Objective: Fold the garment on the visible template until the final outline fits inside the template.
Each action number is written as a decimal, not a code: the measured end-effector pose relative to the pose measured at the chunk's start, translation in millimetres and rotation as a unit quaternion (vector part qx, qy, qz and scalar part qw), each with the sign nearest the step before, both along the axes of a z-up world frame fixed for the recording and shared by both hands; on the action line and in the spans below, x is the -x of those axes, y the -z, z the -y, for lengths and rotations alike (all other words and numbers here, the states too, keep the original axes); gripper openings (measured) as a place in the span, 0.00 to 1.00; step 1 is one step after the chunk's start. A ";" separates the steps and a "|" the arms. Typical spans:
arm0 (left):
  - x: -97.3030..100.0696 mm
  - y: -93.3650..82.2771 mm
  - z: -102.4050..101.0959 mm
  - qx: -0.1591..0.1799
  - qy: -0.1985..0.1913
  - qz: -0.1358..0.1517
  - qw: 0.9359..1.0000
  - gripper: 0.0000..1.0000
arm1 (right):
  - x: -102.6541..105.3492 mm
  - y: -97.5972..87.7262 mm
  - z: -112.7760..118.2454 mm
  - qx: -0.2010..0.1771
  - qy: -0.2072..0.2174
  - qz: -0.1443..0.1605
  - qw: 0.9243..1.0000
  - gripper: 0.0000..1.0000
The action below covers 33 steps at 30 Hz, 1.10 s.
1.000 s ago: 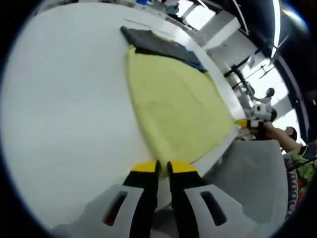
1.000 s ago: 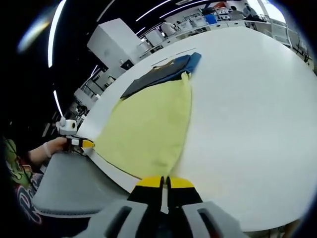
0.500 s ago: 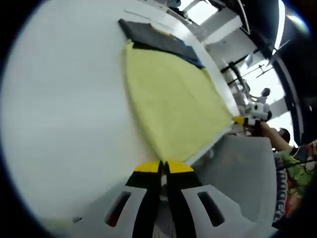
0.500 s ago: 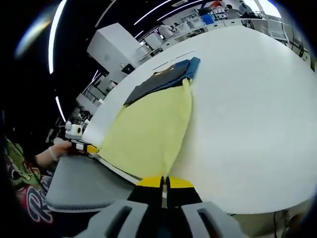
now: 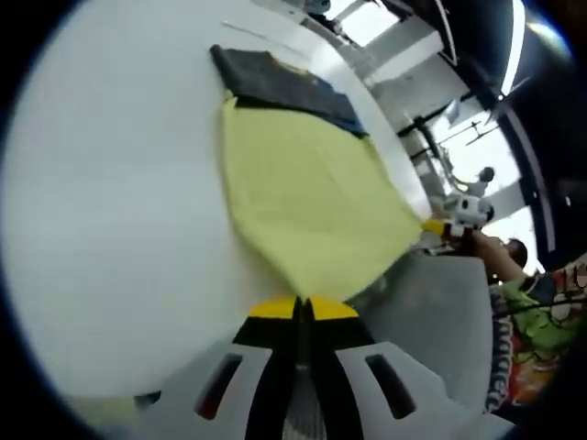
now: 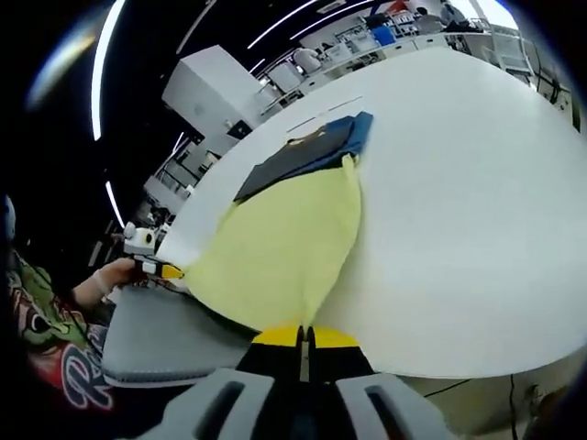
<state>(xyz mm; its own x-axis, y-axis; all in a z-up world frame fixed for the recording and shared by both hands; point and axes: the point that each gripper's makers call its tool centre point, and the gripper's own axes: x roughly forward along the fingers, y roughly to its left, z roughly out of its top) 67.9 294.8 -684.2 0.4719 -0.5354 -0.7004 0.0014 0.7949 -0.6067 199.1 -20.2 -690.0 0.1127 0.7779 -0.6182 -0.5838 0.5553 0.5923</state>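
Two grippers pinch the near corners of the yellow garment [image 5: 307,197]: left gripper [image 5: 301,307] and right gripper [image 6: 300,335], jaws together on cloth stretching ahead across the white table [image 6: 459,183]. A weak pinch could drop a corner and skew the fold. The dark template [image 6: 298,151] beyond lies half covered.

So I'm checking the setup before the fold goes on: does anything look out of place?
The pale yellow garment hangs past the white table's near edge, each near corner pinched in shut tongs. Its far end overlaps the dark blue template.
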 end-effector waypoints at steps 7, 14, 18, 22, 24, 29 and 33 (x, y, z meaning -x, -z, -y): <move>-28.3 -29.2 -11.0 0.000 -0.026 0.054 0.998 0.00 | -17.5 -18.0 -7.7 -0.012 0.000 0.019 1.000 0.00; -60.9 -50.9 -24.4 -0.003 -0.043 0.095 0.995 0.00 | -52.5 -41.9 -18.0 -0.044 0.022 0.036 0.998 0.00; -82.5 -64.4 -34.2 -0.009 -0.050 0.122 0.991 0.00 | -74.6 -57.4 -26.5 -0.053 0.019 0.056 0.997 0.00; -102.4 -72.9 -45.4 -0.022 -0.054 0.140 0.988 0.00 | -97.3 -74.6 -38.4 -0.067 0.019 0.071 0.995 0.00; -113.8 -76.4 -51.5 -0.025 -0.057 0.150 0.987 0.00 | -108.0 -83.5 -47.0 -0.071 0.017 0.082 0.994 0.00; -141.8 -84.7 -66.6 -0.031 -0.070 0.168 0.983 0.00 | -133.4 -99.3 -64.9 -0.071 0.006 0.107 0.992 0.00; -162.0 -93.3 -78.3 -0.039 -0.077 0.184 0.979 0.00 | -154.9 -112.7 -80.5 -0.072 -0.003 0.128 0.989 0.00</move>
